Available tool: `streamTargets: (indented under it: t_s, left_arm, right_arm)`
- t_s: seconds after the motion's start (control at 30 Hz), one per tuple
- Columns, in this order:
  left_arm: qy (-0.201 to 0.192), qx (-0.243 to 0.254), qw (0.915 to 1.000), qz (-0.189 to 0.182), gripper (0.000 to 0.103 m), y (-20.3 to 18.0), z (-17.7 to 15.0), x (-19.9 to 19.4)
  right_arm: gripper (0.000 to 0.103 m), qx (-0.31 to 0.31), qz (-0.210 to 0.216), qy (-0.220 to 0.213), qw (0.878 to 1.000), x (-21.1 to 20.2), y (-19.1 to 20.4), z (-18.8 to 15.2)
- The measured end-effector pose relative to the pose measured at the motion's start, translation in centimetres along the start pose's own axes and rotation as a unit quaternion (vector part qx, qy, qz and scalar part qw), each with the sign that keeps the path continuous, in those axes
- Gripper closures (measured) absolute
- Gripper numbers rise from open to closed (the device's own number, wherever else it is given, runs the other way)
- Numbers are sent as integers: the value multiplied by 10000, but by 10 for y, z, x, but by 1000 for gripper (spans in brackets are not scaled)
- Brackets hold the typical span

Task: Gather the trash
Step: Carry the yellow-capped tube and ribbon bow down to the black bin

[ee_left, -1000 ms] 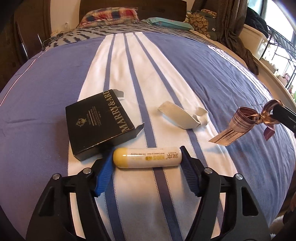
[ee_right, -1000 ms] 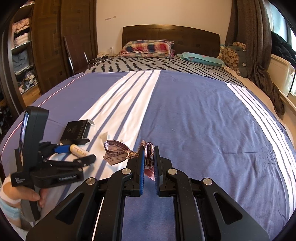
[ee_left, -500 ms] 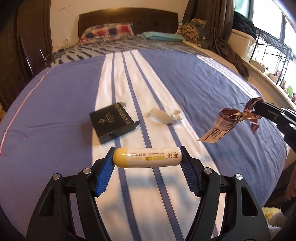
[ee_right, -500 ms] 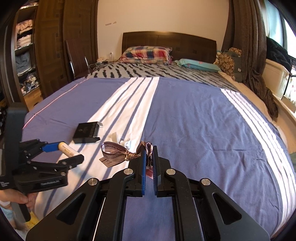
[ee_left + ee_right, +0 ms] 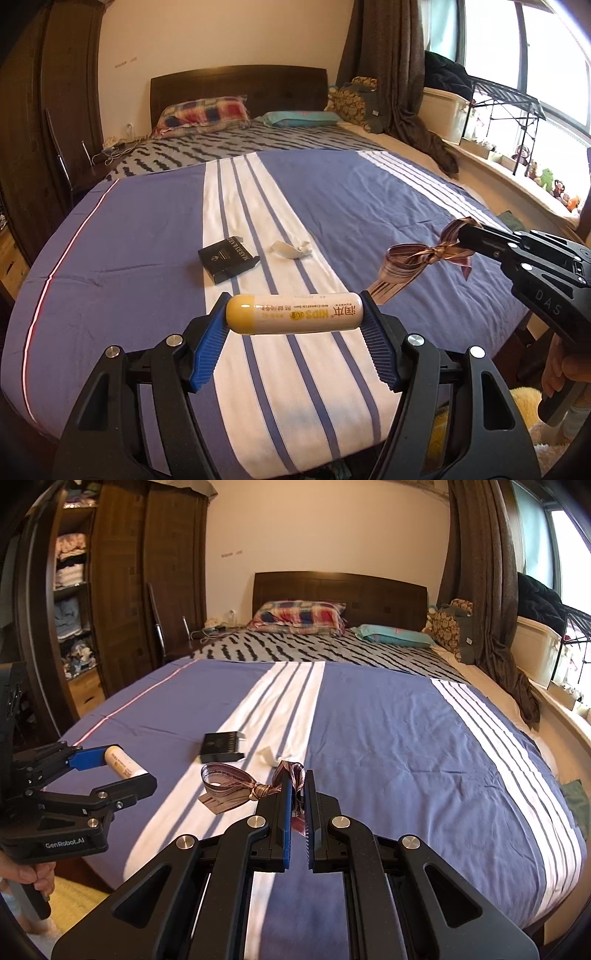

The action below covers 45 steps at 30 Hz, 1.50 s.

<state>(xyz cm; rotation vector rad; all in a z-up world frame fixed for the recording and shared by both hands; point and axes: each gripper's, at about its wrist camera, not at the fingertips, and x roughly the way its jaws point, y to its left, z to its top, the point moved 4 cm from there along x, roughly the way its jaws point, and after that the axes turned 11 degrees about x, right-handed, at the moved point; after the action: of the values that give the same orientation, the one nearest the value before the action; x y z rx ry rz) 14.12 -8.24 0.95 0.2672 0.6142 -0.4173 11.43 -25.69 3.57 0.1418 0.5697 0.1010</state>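
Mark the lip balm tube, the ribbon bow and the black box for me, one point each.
lip balm tube (image 5: 295,314), left wrist view, middle of its printed body.
ribbon bow (image 5: 406,260), left wrist view, on the large loop.
black box (image 5: 218,746), right wrist view, centre of its top face.

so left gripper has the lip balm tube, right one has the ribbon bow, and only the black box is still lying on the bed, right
Not only the black box: a crumpled white scrap lies beside it on the bed, as the left wrist view shows. The left gripper does hold the lip balm tube, the right gripper the ribbon bow.
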Motion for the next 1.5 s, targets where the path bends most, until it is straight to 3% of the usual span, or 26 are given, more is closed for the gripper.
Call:
streamTargets:
  t_s: [0.47,0.73,1.1,1.5]
  left_arm:
    - [4,19,9999,-156,38,-32,-69,-61]
    - [278,-37,9992,-276,38,-45,-124,-71]
    - [1060,-282,9927,-495,38,-54,-201,-38]
    - [2001,-422,9759,-766,38,-67,-273,18]
  right_arm:
    - [96,91,269,71,9996,-62,22,-63]
    - [96,183,363,478,9980,-71,24,-113]
    - [96,289,313,1472,9882,-40,18,-194]
    - [96,302,155,2320,9721,0,13,-256]
